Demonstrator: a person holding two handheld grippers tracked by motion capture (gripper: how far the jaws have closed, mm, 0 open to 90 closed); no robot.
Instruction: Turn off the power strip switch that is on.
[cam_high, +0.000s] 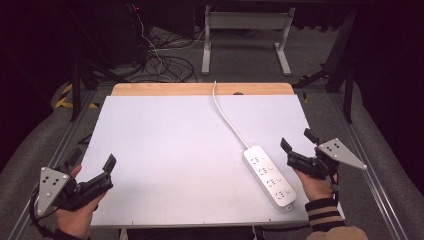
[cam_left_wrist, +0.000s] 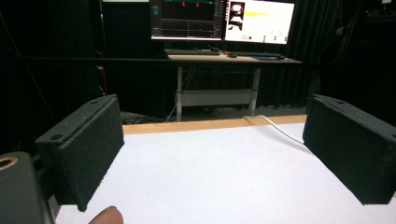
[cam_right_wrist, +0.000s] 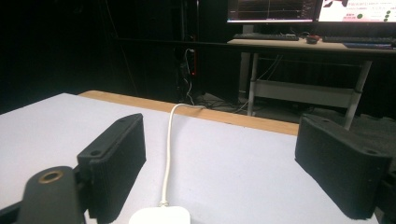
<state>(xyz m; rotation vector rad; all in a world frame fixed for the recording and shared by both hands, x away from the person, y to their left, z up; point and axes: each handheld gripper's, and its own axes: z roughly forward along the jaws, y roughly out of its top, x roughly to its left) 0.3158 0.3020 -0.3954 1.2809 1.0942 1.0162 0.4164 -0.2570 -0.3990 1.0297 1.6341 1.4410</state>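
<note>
Both pairs of jaws stand wide apart and hold nothing: the right gripper (cam_high: 296, 146) hovers just beside the near end of a white power strip (cam_high: 269, 176), its jaws framing the strip's end and white cord (cam_right_wrist: 167, 154) in the right gripper view, while the left gripper (cam_high: 92, 162) waits well apart at the near left corner. The strip lies flat on the white worktop (cam_high: 175, 150), its cord running off the far edge. By these signs, work on the strip looks not yet begun; the reach and grasp remain.
</note>
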